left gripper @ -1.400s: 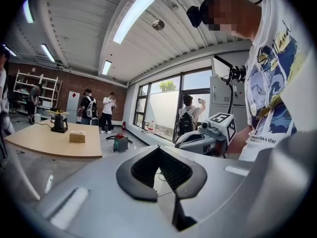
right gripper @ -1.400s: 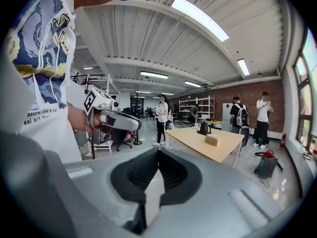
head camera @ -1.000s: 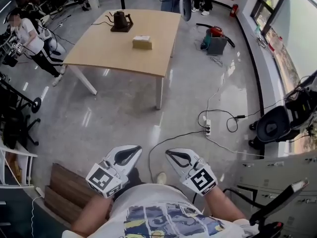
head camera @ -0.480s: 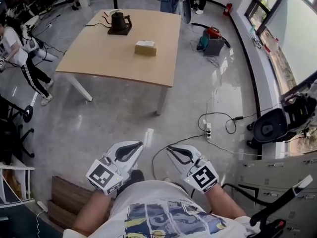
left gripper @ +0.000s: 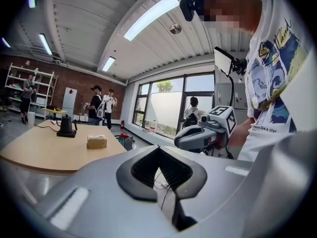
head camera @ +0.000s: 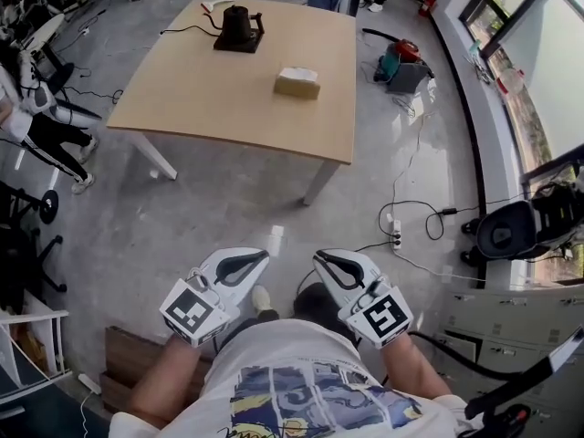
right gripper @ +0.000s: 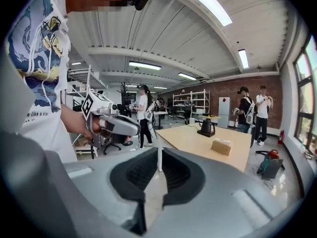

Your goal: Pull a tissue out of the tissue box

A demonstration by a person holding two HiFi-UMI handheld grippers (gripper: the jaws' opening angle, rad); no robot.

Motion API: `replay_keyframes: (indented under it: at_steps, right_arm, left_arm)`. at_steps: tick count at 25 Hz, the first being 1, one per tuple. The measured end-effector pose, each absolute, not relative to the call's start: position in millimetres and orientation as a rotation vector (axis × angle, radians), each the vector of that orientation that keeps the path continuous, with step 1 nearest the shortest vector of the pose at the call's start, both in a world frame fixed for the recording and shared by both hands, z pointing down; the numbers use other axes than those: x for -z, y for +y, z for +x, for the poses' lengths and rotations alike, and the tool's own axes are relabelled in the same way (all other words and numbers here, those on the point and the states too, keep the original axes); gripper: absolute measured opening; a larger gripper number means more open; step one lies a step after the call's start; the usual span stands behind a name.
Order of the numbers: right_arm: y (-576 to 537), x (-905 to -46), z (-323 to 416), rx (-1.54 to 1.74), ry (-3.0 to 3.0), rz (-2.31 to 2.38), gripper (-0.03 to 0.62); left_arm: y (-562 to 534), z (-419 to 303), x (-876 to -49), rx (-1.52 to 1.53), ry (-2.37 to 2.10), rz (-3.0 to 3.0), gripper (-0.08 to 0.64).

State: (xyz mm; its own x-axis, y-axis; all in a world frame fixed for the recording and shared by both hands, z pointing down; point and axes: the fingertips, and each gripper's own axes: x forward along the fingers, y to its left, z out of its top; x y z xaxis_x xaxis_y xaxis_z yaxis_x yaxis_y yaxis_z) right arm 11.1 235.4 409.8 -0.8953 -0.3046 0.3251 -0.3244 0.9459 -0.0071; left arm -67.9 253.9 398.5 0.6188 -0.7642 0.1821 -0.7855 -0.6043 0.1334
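Observation:
A tan tissue box sits on the light wooden table far ahead across the floor; it also shows small as the tissue box and the tissue box in the two gripper views. My left gripper and right gripper are held side by side close to my body, well short of the table. Both are shut with nothing in them. In the left gripper view the left gripper has its pads meeting; in the right gripper view the right gripper shows only a thin slit.
A black kettle on its base stands at the table's far side. Cables and a power strip lie on the grey floor at right, with a red and teal machine beyond. A person stands left. Wooden boards lie near left.
The table and tissue box have come nearer and slid down and right in the head view. Both grippers keep their place before my body, still shut.

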Motion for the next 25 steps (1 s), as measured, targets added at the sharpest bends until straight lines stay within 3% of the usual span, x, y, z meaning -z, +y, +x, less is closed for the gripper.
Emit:
replay_keyframes:
  at_steps: [16, 25]
  right_arm:
    - [72, -421, -39, -0.098, -2.784, 0.424, 0.015]
    - [-46, -423, -25, -0.034, -2.796, 0.498, 0.015]
  left_arm:
    - [96, -110, -416, -0.251, -1.291, 2.641, 0.006]
    - [-30, -115, -426, -0.365, -1.332, 2.676, 0.006]
